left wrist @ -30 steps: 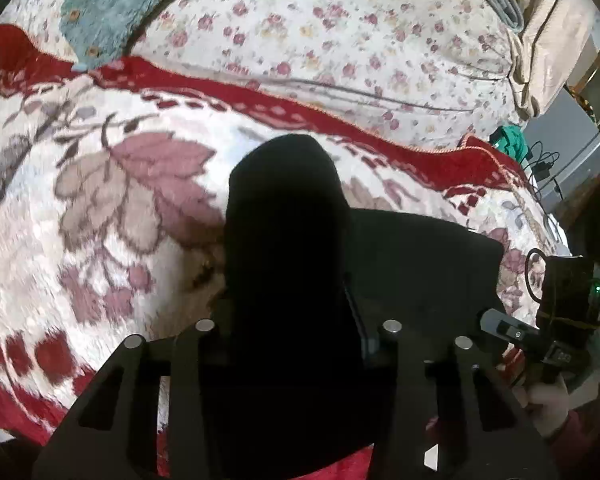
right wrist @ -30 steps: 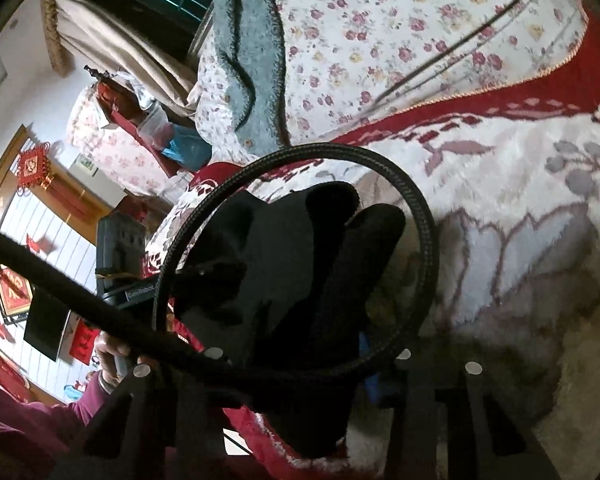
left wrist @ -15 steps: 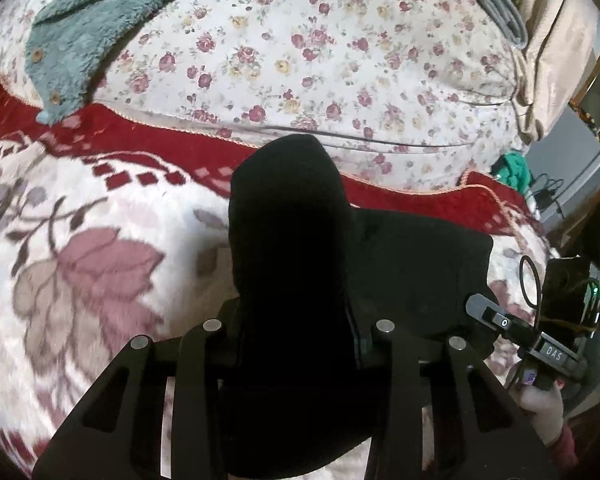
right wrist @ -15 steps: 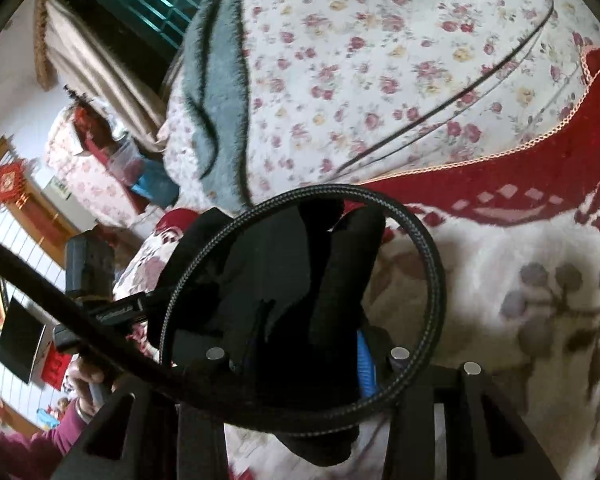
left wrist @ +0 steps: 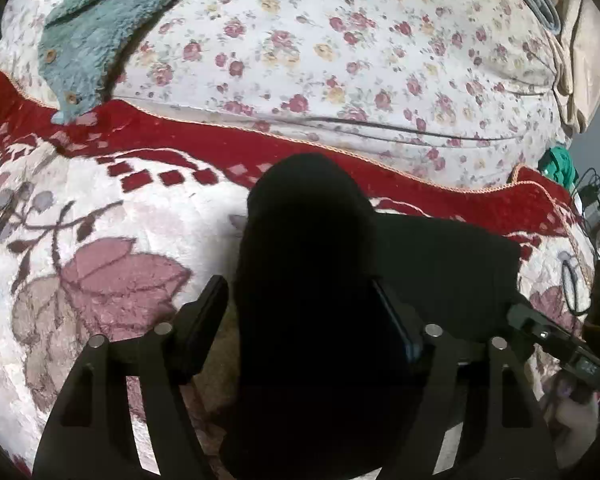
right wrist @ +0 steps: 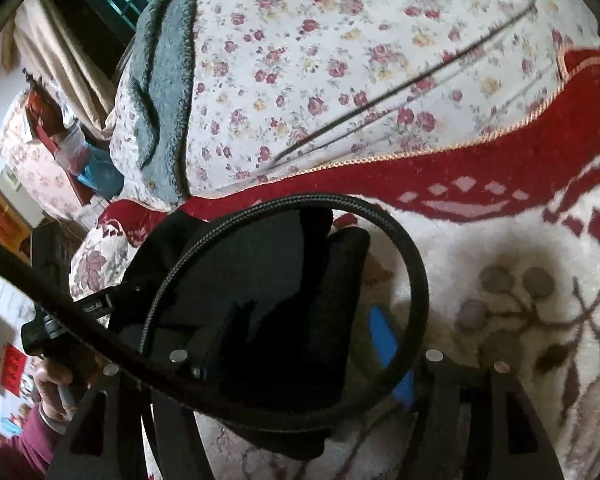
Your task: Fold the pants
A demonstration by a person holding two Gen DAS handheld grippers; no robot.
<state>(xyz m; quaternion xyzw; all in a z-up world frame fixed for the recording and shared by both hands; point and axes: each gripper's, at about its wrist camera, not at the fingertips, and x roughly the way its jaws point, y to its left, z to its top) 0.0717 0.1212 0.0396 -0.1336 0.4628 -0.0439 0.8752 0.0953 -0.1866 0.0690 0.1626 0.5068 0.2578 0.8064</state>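
Observation:
The black pants (left wrist: 440, 264) lie folded on a red and white floral blanket (left wrist: 100, 240). A bunched fold of them (left wrist: 308, 280) rises between my left gripper's (left wrist: 300, 308) fingers, which now stand apart with a gap on the left side. In the right wrist view the pants (right wrist: 260, 280) sit between my right gripper's (right wrist: 300, 340) spread fingers; the blue pad (right wrist: 388, 344) is clear of the cloth. A black cable loop (right wrist: 412, 264) crosses that view. The other gripper shows at the right edge (left wrist: 556, 340) and left edge (right wrist: 60, 312).
A flowered quilt (left wrist: 340, 60) is piled behind the blanket, with a teal fleece garment (left wrist: 92, 20) on it. Beige curtain (left wrist: 580, 40) and cables (left wrist: 588, 192) are at the far right. A hand in a maroon sleeve (right wrist: 40, 420) holds the left gripper.
Both grippers' fingers have spread apart from the pants fold. Both views have shifted forward towards the flowered quilt.

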